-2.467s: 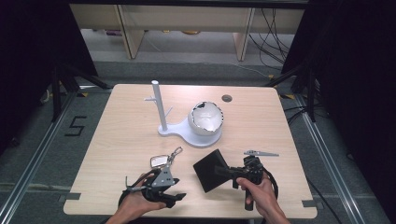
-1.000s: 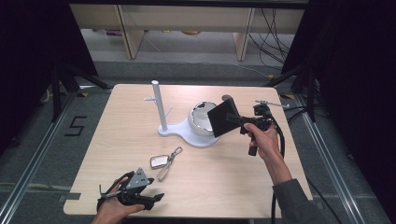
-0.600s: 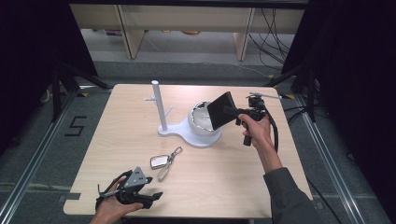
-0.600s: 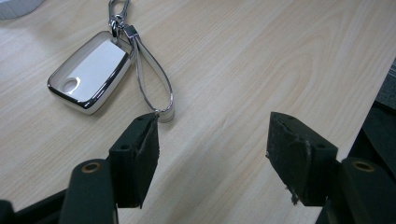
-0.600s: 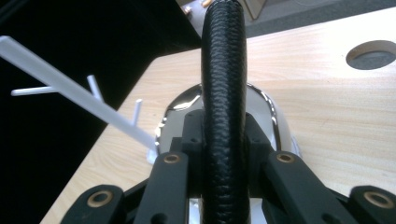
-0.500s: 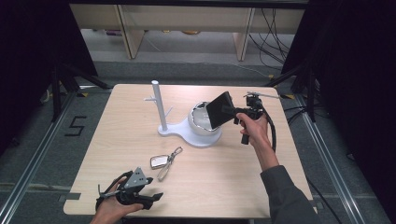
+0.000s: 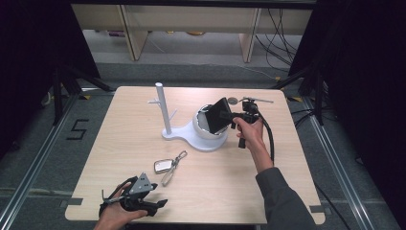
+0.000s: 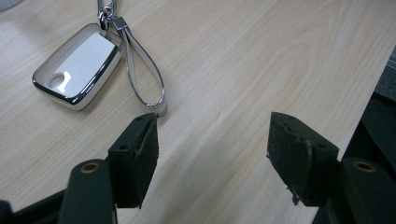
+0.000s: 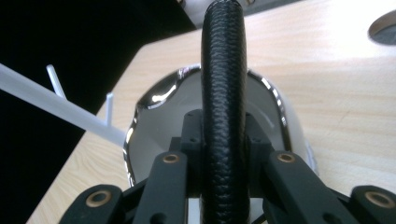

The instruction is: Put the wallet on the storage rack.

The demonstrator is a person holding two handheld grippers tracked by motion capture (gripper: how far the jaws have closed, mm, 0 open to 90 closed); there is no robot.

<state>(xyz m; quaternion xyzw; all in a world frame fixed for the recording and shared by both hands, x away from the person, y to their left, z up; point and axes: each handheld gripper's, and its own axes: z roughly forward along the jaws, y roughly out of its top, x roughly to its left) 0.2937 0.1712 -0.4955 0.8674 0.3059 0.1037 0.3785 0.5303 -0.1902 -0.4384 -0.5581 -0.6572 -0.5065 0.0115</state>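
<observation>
Right tool point(image 7: 233, 120) pinching black wallet point(image 7: 219, 115) above white bowl point(image 7: 207, 136); left tool point(image 8: 212, 147) spread, near table's front edge.

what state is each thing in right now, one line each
black wallet: clamped edge-on in the right gripper, held over the bowl
white bowl: upright on the stand's base
key fob: flat on the table, untouched
left gripper: open, nothing between its jaws
white stand: upright
</observation>
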